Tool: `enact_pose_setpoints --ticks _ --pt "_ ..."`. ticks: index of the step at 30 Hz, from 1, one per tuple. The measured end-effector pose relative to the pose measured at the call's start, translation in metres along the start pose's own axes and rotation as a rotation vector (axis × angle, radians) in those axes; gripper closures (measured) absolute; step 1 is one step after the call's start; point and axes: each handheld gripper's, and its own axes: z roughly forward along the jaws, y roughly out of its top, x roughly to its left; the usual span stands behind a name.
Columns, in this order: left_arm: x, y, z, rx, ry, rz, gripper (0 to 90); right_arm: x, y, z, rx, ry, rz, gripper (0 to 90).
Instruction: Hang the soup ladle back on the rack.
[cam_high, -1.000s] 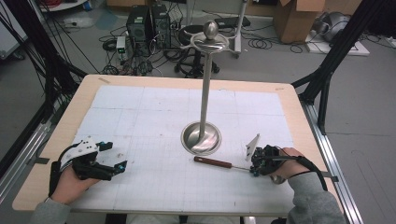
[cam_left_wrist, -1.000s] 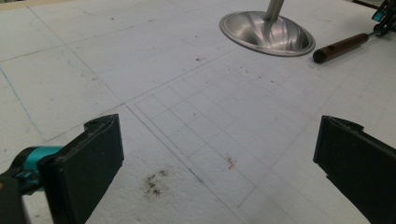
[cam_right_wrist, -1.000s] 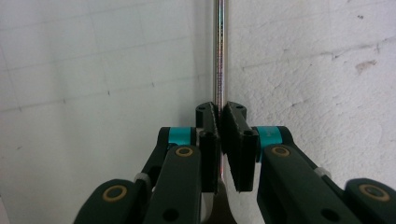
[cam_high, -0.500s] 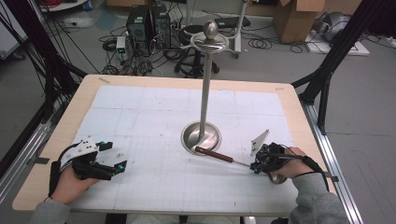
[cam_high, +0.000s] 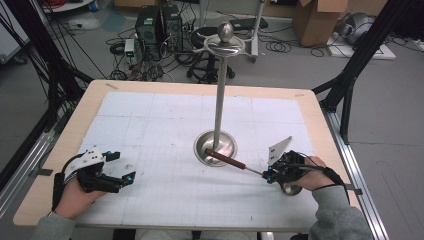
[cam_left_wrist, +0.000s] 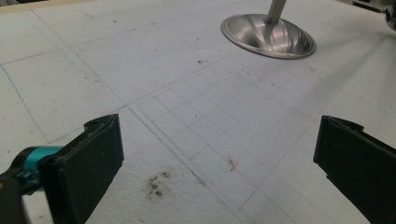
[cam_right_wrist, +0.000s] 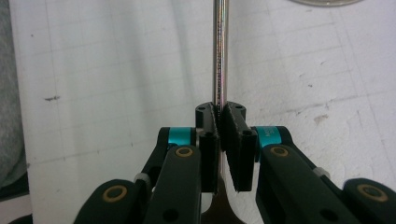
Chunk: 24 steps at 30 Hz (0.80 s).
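Right tongs (cam_right_wrist: 219, 122) clamped on ladle shaft (cam_right_wrist: 220, 51)

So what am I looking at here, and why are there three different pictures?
A person sits at a table with a hand-held tool in each hand; each tool has two black fingers that pinch. The high view looks down from above. The other two pictures come from small cameras riding on the tools. On the white gridded mat stands a tall metal stand with a dish-shaped base. The right gripper is pinched shut on the thin metal shaft of a ladle with a brown handle, whose handle end rests at the stand's base. The left gripper is open, holding nothing.
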Motion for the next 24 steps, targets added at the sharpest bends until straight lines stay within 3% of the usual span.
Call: enact_pose_setpoints --ticks 13,24 --pt "0.0 0.0 -0.001 -0.01 0.005 0.0 2.2 0.001 0.002 -0.014 -0.152 0.017 -0.019 84.5" --pt "0.001 0.001 -0.003 -0.033 -0.003 -0.016 2.2 -0.003 -0.001 -0.028 -0.308 -0.012 0.033 84.5"
